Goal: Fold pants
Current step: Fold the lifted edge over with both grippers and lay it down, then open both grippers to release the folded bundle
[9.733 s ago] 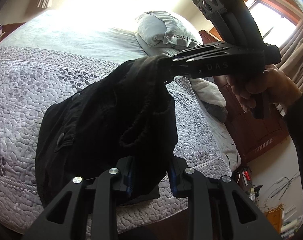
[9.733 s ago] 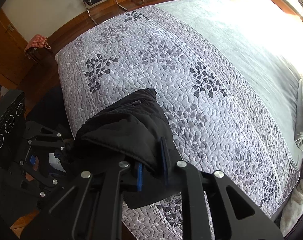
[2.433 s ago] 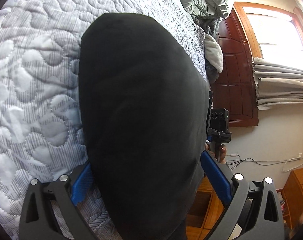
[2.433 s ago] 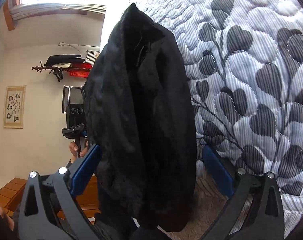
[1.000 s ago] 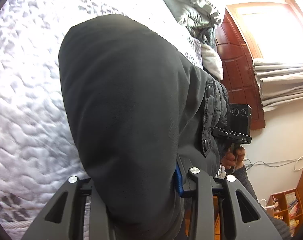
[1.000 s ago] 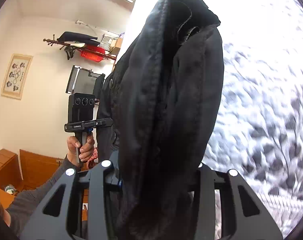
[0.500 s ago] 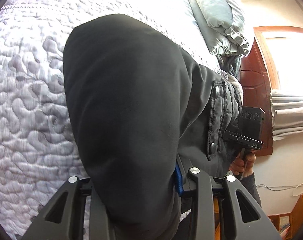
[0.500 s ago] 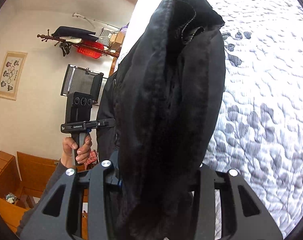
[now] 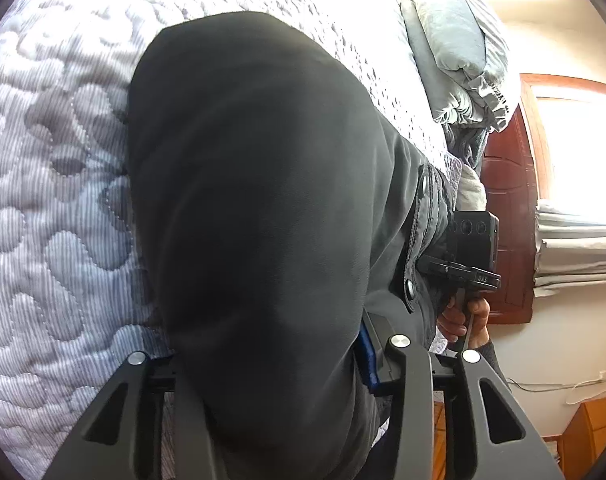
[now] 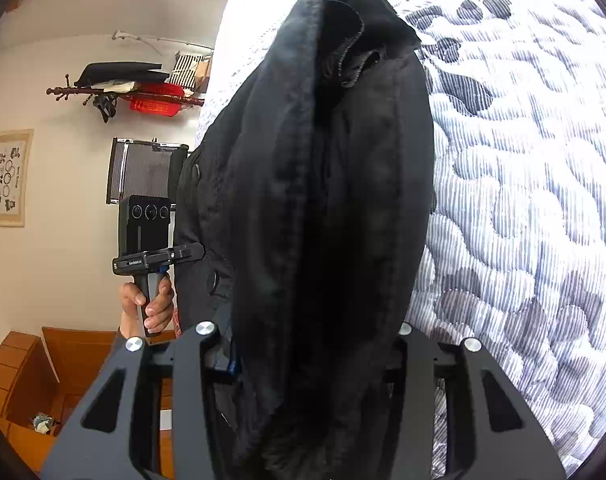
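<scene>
The black pants (image 9: pixel 263 208) fill the middle of the left wrist view, draped over my left gripper (image 9: pixel 271 364), whose jaws are shut on the cloth. In the right wrist view the same pants (image 10: pixel 327 208) hang as a thick folded bundle in my right gripper (image 10: pixel 315 344), also shut on the cloth. Each gripper shows in the other's view, the right one (image 9: pixel 473 248) and the left one (image 10: pixel 147 236), both at the bed's edge. The fingertips are hidden by cloth.
The bed's grey quilted cover (image 9: pixel 55 168) with leaf print (image 10: pixel 523 200) lies under the pants. Grey pillows (image 9: pixel 455 56) sit at the head, by a dark wooden headboard (image 9: pixel 507 208). A coat rack (image 10: pixel 127 92) and a chair (image 10: pixel 143 172) stand by the wall.
Both grippers were open around the pants 2.4 s ago and have since shut on them. Over the last second the held pants have come lower and closer to the quilt.
</scene>
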Motion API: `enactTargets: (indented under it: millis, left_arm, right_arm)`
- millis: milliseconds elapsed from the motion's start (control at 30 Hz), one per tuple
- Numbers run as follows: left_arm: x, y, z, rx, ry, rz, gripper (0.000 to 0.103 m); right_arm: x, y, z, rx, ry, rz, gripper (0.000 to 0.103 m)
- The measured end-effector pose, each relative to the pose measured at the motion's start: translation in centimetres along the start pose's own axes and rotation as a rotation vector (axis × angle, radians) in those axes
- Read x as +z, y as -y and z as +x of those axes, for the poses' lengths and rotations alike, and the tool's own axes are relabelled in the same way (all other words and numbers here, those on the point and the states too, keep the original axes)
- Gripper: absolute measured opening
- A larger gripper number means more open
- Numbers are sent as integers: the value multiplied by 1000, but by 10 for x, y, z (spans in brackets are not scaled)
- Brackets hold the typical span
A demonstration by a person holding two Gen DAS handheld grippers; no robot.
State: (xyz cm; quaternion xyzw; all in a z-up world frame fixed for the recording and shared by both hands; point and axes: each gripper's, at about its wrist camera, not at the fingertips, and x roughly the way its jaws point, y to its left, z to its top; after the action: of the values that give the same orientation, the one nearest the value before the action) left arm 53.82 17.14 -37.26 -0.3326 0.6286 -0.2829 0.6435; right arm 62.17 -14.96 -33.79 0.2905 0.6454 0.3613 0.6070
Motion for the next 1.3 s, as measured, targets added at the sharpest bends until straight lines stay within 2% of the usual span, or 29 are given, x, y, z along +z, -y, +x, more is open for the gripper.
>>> enactTargets:
  millis: [133,300,400,467,500,600,667,767,900,967,1067,1133,1200,1267,1300]
  left_arm:
    - [-6,-4,-3,-9,28,7,49]
    - [-10,6,-18,61,66,26,58]
    - [-18,20,-30,147,105,66,62]
    - [-25,32,-40,230,165,82,64]
    - [-31,36,-47,249,203,87,65]
    - [-49,49,-63,317,296,120,66]
    - [-62,56,-63,358,313,157,66]
    - [-73,58,-41,486,276,211,66]
    - [-77,40,-31,472,265,162,71]
    - [-78,35,-29,454,271,145,74]
    - [-84,34,-39,400,299,127,72]
    - [-92,43,-51,361,336,161,73]
    - [-102,50,-62,346,367,195,84]
    - [-109,56,-66,351,386,213,91]
    - [-112,57,-64,364,383,219,92]
  right_arm:
    - [-6,7,-3,-17,7,5,53]
    - [-10,-8,-18,-120,38,-18,63]
    - [-11,-15,-34,-204,65,-61,62]
    - [-17,-26,-49,-270,101,-109,61]
    - [-20,-29,-59,-309,135,-129,60]
    - [-42,-43,-88,-337,242,-192,54]
    - [-62,-59,-95,-329,285,-265,51]
    - [-86,-66,-86,-341,294,-332,50]
    - [-92,-41,-48,-426,212,-307,48]
    - [-95,-33,-43,-442,207,-293,46]
    - [-99,-50,-59,-404,256,-271,45]
    - [-106,-66,-73,-357,303,-286,45]
    - [-112,-71,-70,-333,296,-288,45]
    - [-112,-64,-50,-394,247,-279,45]
    - [-111,-55,-40,-430,220,-255,43]
